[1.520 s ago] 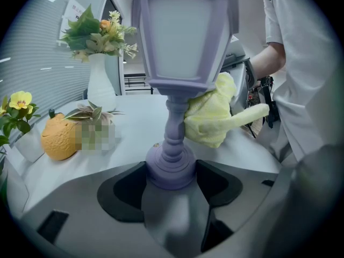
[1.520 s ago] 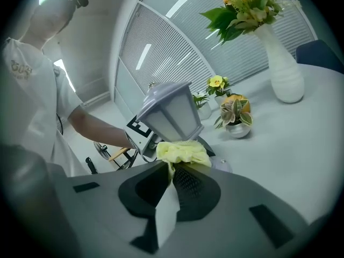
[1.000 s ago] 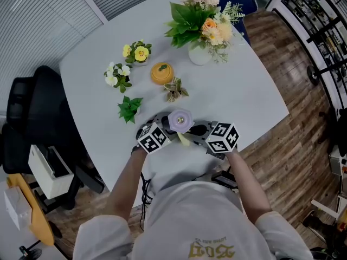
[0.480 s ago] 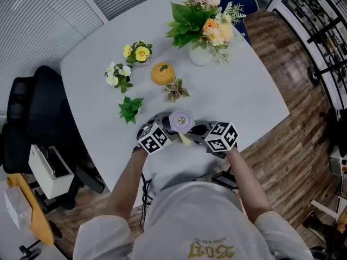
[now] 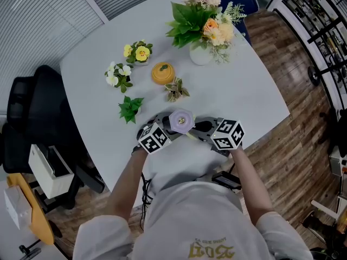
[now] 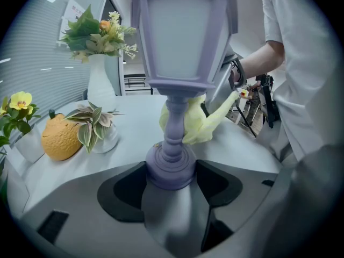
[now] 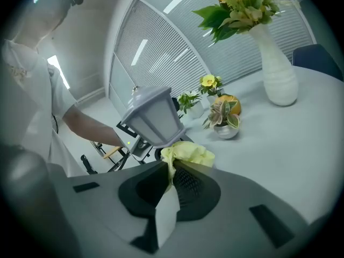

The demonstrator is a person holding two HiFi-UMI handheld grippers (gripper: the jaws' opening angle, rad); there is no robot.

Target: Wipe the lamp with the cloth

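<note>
Left gripper is clamped on the round base of the purple lamp, which stands upright at the near side of the white table, right in front of the person. Right gripper is pinched tight on the yellow cloth, which is bunched against the lamp stem just under the lantern head. Leafy pot and orange ornament sit beyond, clear of the lamp. Flower vase is at the far side.
</note>
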